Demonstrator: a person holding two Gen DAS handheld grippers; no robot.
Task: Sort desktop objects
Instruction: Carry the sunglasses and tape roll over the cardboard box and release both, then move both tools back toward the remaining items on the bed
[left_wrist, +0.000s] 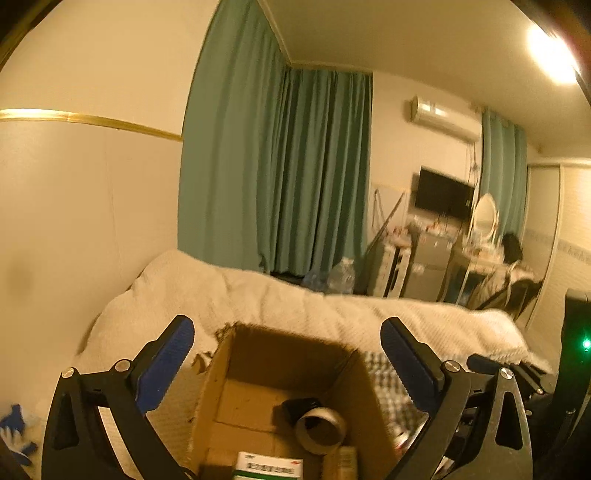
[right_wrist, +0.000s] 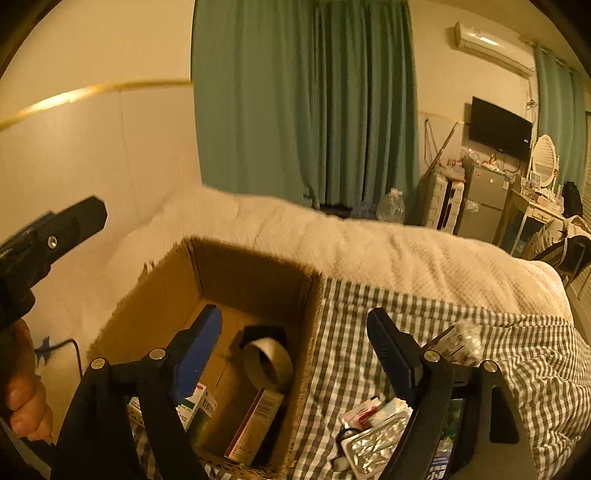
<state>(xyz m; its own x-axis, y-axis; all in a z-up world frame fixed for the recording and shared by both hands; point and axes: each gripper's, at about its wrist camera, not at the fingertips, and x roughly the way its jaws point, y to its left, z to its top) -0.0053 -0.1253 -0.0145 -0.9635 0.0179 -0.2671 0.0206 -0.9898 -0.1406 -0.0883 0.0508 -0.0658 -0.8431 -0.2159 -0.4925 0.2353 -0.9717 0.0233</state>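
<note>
The left hand-held gripper (left_wrist: 287, 363) hangs over an open cardboard box (left_wrist: 258, 354) with its blue-padded fingers spread wide and nothing between them. The right hand-held gripper (right_wrist: 294, 349) is also spread apart and empty — one finger over the box's inside, the other over the checked cloth (right_wrist: 480, 332) just beside it.

The box sits on a bed covered with a white blanket (right_wrist: 369, 243), its far flaps torn and ragged. Inside it lie a roll of tape (right_wrist: 267, 360) on its side, a dark object touching the roll from behind, a white-and-green carton (right_wrist: 197, 406) near the front wall and a brownish carton (right_wrist: 255, 424) leaning against the right wall.

On the checked cloth to the right of the box rest a silver blister pack of pills (right_wrist: 373, 446) and a small tube or sachet (right_wrist: 364, 410) touching it — further things there are partly hidden behind the gripper's finger. A crinkled clear wrapper (right_wrist: 461, 341) lies a little farther back on the cloth.

In the right wrist view the left gripper's black body shows at the left edge, with the person's fingers (right_wrist: 26, 402) wrapped around its handle.
</note>
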